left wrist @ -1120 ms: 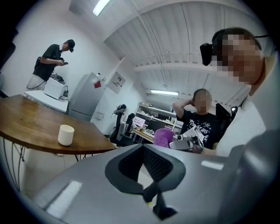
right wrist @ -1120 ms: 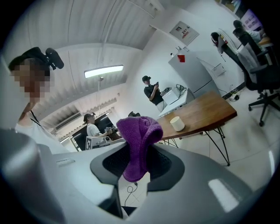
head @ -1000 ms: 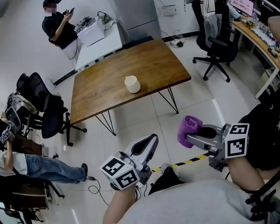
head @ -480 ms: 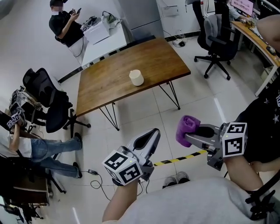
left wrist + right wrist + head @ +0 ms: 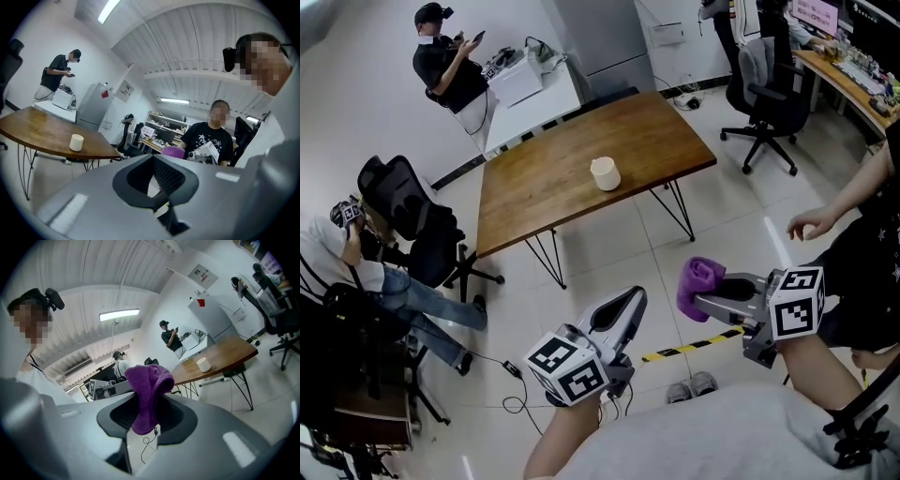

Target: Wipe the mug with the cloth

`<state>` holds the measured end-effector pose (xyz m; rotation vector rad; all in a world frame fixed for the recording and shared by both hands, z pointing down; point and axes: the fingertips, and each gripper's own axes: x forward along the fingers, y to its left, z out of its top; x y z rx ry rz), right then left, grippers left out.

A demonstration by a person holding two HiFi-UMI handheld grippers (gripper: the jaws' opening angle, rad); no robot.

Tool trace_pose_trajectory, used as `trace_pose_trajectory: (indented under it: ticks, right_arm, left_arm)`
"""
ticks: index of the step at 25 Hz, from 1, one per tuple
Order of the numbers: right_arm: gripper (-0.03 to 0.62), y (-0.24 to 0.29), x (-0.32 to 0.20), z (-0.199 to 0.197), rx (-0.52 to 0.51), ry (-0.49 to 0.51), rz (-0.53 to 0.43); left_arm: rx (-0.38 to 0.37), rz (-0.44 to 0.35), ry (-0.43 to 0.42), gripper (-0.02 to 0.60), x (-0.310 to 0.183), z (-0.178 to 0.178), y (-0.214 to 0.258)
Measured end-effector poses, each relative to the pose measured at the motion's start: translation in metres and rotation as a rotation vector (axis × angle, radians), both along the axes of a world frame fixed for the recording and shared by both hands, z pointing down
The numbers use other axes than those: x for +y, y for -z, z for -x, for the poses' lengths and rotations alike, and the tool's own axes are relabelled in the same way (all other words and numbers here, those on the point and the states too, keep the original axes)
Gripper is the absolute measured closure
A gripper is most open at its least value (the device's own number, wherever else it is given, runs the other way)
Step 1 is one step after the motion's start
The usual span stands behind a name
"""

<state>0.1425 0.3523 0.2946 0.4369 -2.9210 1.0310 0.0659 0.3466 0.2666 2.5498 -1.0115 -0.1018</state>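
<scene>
Step in hand: the approach, as I read it; wiping not yet begun.

Your right gripper (image 5: 703,302) has its jaws clamped on the purple cloth (image 5: 701,281). In the right gripper view a fold bulges above the pads and a tail hangs below them; the grip looks sound.

Your left gripper (image 5: 630,302) has its jaws closed together with nothing between them; past the pads the left gripper view shows only the room. Both grippers point roughly level, out over bare tiled floor (image 5: 609,253).

The mug (image 5: 605,173): cream, upright, alone on the wooden table (image 5: 544,187), toward the right half of the top; well apart from both grippers and untouched. No handle shows from here; cannot tell whether it has one.

A yellow-and-black tape strip (image 5: 686,352) lies on the floor just ahead of your feet; an office chair (image 5: 759,84) stands beyond the table's right corner.

Next move, as I judge it:
- close the gap to the table's near edge;
- part the left jaws wide enough to take the mug by its wall or rim and hold it steady;
- bring the cloth against the mug's side and rub.

Risk: the mug stands free and looks light; a push with the cloth before the left grip is set could slide or tip it.
</scene>
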Motion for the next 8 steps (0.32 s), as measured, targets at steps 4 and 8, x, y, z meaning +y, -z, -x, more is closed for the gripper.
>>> trace_pose_trajectory:
  ticks: [4, 8]
  right_arm:
    - [0.482, -0.002, 0.003, 0.009, 0.011, 0.008, 0.009]
    - [0.482, 0.001, 0.003, 0.019, 0.02, 0.019, 0.013]
  left_arm:
    - [-0.008, -0.002, -0.006, 0.578, 0.001, 0.006, 0.002]
    - [-0.011, 0.003, -0.004, 0.578, 0.0, 0.015, 0.005]
